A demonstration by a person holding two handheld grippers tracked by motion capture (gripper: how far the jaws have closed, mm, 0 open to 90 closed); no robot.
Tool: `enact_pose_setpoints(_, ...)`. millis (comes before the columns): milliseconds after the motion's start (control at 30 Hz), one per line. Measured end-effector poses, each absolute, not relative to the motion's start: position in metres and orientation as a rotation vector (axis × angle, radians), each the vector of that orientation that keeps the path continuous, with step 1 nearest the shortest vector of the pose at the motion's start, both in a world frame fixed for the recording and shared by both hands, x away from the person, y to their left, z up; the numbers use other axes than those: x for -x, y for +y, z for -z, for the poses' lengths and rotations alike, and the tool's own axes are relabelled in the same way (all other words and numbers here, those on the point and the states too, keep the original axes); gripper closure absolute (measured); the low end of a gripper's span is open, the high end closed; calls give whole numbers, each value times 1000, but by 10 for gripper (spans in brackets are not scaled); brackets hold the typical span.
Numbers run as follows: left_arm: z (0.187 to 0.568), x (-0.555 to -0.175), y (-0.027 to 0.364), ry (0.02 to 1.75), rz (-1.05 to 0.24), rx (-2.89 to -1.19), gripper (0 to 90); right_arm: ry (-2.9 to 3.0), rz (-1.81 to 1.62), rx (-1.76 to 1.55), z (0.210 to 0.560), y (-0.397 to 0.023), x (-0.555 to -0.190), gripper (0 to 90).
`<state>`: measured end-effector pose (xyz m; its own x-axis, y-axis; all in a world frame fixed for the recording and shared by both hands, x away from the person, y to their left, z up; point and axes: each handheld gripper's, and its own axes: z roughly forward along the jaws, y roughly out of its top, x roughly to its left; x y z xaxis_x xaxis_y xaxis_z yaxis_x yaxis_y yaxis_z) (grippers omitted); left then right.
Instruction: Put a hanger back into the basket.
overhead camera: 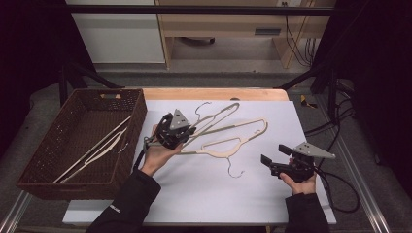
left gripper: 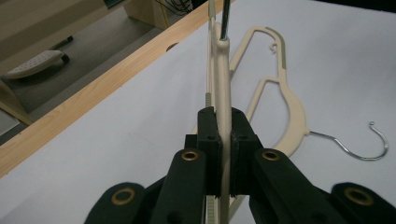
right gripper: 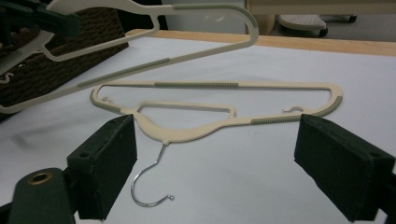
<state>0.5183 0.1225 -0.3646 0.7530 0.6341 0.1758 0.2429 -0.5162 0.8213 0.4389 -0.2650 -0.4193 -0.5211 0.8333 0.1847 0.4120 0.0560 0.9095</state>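
My left gripper (overhead camera: 189, 132) is shut on a cream plastic hanger (overhead camera: 221, 116) and holds it tilted above the white sheet. In the left gripper view the jaws (left gripper: 223, 119) pinch the hanger's flat body (left gripper: 223, 70) edge-on. A second cream hanger (overhead camera: 218, 144) lies flat on the sheet, its wire hook (overhead camera: 234, 171) pointing toward me. My right gripper (overhead camera: 273, 154) stands open to the right of that hook. In the right gripper view the wide gap of its jaws (right gripper: 217, 130) frames the lying hanger (right gripper: 196, 130), with nothing touching the pads.
A brown wicker basket (overhead camera: 141, 114) stands at the left with several hangers (overhead camera: 97, 148) lying in it. The white sheet (overhead camera: 214, 194) covers most of the table; a wooden edge (overhead camera: 214, 93) runs along the back. Cables trail at the right.
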Motion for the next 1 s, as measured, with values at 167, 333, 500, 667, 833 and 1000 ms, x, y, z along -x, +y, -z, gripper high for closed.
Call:
enact_pose_setpoints(167,345,-507,140,655,-563,-2080,857,1942,-1466,-1223,416,-264,-437,102)
enact_pose_setpoints(333,324,-495,154,639,-539,-2060,857,1940,-1472,-1209,413,-263,-434,93)
enact_pose_setpoints(500,302,-484,166,610,-529,-2051,857,1943,-1472,-1195,412,-261,-433,79)
enact_pose_setpoints(667,280,-476,182,602,-551,-2035,857,1940,-1466,-1198,411,-261,-432,77)
enact_pose_setpoints(833,263,-472,201,602,-601,-2024,856,1943,-1468,-1194,410,-260,-431,75)
enact_pose_setpoints(1000,245,-469,228,622,-664,-2022,856,1936,-1471,-1181,409,-262,-430,68)
